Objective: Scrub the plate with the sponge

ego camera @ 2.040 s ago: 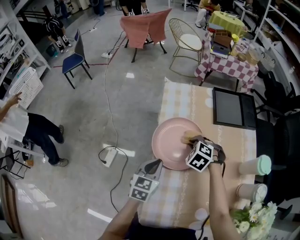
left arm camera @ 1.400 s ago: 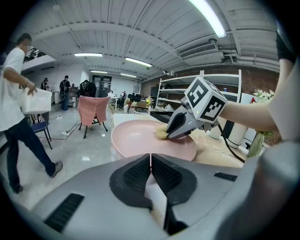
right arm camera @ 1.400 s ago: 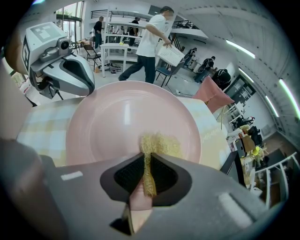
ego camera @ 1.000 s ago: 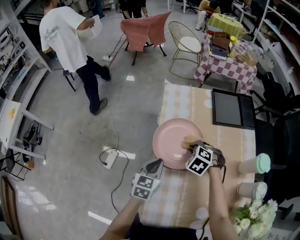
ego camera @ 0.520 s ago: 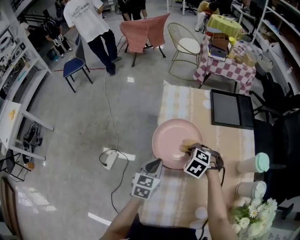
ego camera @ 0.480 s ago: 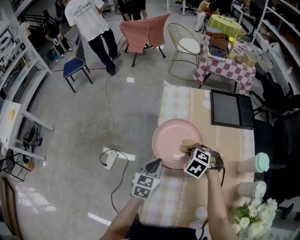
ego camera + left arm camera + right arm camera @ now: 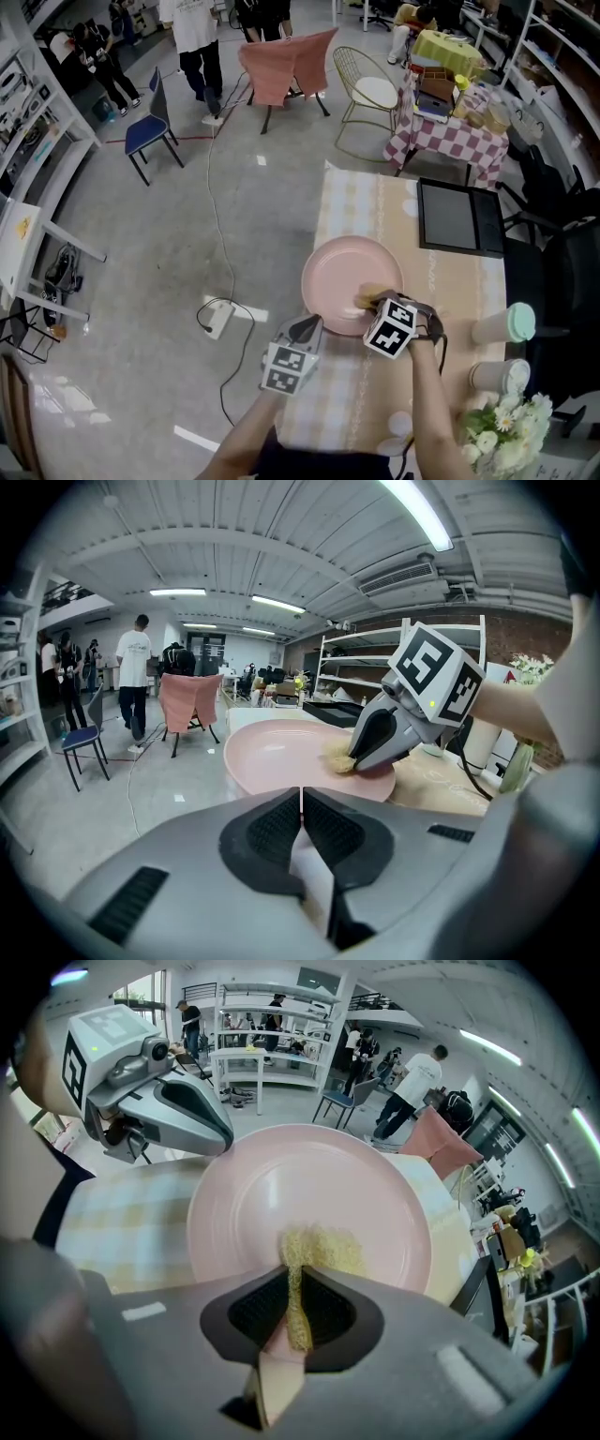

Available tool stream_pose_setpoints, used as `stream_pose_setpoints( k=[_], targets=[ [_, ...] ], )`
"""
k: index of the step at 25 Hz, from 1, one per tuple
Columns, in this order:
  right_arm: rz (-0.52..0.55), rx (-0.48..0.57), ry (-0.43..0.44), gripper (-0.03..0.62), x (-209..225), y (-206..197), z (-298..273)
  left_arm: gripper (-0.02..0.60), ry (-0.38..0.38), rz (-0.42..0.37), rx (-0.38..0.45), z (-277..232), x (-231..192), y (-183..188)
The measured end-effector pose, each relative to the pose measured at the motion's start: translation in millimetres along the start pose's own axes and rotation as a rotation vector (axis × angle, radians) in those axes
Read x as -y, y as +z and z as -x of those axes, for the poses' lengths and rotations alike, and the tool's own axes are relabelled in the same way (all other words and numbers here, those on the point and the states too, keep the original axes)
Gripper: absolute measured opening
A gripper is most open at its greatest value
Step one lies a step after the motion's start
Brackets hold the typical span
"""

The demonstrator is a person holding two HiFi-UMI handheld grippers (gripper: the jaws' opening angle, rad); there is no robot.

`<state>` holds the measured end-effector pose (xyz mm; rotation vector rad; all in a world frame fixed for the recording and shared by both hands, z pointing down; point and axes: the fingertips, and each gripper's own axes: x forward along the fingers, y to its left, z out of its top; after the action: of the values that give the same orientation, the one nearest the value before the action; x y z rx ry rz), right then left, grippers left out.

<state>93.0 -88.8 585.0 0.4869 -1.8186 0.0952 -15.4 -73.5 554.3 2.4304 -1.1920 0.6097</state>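
The sponge point(image 7: 322, 1244) is being pinched edge-on between the jaws of the right claw point(image 7: 298, 1299). Its frayed yellow end is being pressed onto the plate point(image 7: 281, 1180), on the dish's near right part just inside the rim. The plate is being carried by the counter point(image 7: 373, 202), close to its left edge. The left claw point(image 7: 301, 803) is being held low, just off the plate's near rim, with its jaws pressed together on nothing. Whether it is touching the rim is not being shown by any view.

Scrubbing appears to be under way. For it to be done well, steady downward pressure is probably being called for. Strokes should also be carried over the centre and far side, since only one near patch is being covered now. The plate is lying near the counter's edge, so sliding is being risked, and bracing by the left claw would likely help.

In the right gripper view, most of the sponge is being hidden between the pads, with only a tuft being left free. In the left gripper view, the sponge's contact with the dish is being shown from the side, under the right claw's tip. Only in the head view is the whole layout being shown, with cups point(image 7: 502, 323) and flowers point(image 7: 502, 427) well clear at the right.
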Motion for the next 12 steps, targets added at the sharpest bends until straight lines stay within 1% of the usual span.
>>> stream_pose_setpoints(
  k=[12],
  targets=[
    [0.004,0.007,0.056,0.043,-13.8,2.0,4.3,0.017,0.000,-0.004,-0.003,-1.7,1.6,-1.4]
  ],
)
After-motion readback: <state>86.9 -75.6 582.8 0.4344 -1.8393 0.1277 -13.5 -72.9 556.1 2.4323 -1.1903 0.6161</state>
